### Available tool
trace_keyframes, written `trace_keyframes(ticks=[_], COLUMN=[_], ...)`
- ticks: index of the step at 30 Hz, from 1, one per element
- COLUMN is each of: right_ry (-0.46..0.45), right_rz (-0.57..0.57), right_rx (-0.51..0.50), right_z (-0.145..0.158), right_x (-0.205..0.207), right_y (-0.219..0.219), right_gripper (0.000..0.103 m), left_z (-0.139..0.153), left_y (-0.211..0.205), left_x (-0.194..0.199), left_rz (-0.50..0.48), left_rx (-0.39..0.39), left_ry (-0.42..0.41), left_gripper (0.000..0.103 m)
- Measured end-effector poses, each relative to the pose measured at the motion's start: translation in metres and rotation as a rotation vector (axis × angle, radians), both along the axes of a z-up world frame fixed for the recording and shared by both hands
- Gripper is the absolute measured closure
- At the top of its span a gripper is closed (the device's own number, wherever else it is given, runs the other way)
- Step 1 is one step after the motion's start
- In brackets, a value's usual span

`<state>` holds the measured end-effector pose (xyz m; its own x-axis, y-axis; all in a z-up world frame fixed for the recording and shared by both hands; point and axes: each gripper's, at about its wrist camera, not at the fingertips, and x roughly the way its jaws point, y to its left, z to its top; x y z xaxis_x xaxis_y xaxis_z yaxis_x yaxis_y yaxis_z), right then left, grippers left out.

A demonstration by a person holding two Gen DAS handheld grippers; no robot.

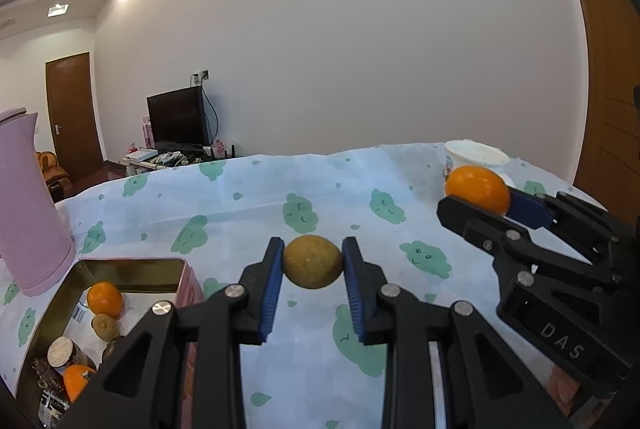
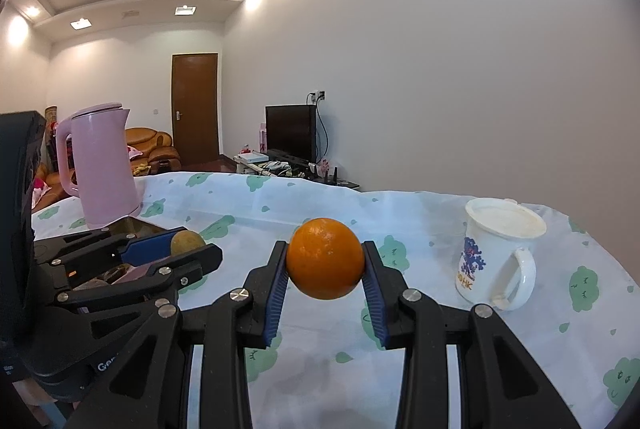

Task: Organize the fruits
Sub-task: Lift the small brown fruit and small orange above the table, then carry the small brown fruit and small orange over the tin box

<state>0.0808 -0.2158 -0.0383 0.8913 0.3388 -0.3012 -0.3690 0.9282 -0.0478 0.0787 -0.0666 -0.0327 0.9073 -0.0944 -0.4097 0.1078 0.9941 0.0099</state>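
Nearest to me, low on the left in the left wrist view, sits the open tin box (image 1: pixel 182 271), already holding a small orange (image 1: pixel 105 299), a brownish-green fruit (image 1: pixel 105 327) and some darker pieces I cannot name. That tin is what my next move turns on, as I judge it: it lies down and to the left of my left gripper (image 1: pixel 313 263), just beside it, while my right gripper (image 2: pixel 325 265) hangs further right, with the left one between it and the tin. So the left hand is the nearer one and should go first. The left gripper's pads are pressed against both sides of a dull yellow-green round fruit (image 1: pixel 313 261), held clear above the cloud-print tablecloth (image 1: pixel 248 213). The right gripper is clamped the same way on a larger orange (image 2: pixel 325 258), also lifted off the cloth. Both fruits are nearly round, so no long axis matters for the drop. Further out, the pink kettle (image 1: pixel 24 197) stands just behind the tin, so I would lower short of it. On the far right stands a white mug (image 2: pixel 494 253), well apart from the tin.
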Motion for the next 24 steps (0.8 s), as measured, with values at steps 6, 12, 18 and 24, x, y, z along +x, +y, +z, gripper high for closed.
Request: trace_keyframes(ticks=[6, 12, 18, 24], right_ry=[0.011, 0.019, 0.036, 0.044], right_rz=[0.011, 0.027, 0.044, 0.067], right_rx=[0.004, 0.004, 0.015, 0.018], right_z=[-0.001, -0.001, -0.003, -0.003], right_x=[-0.004, -0.01, -0.017, -0.025], right_y=[0.004, 0.011, 0.018, 0.029], right_gripper=[0.065, 0.065, 0.065, 0.065], left_z=[0.0, -0.002, -0.003, -0.002], left_y=[0.001, 0.009, 0.019, 0.031], left_x=[-0.005, -0.011, -0.024, -0.037], left_rz=[-0.002, 0.006, 0.006, 0.031], left_rx=[0.012, 0.013, 0.008, 0.01], left_ry=[-0.001, 0.012, 0.012, -0.006], left_gripper=[0.072, 0.072, 0.072, 0.072])
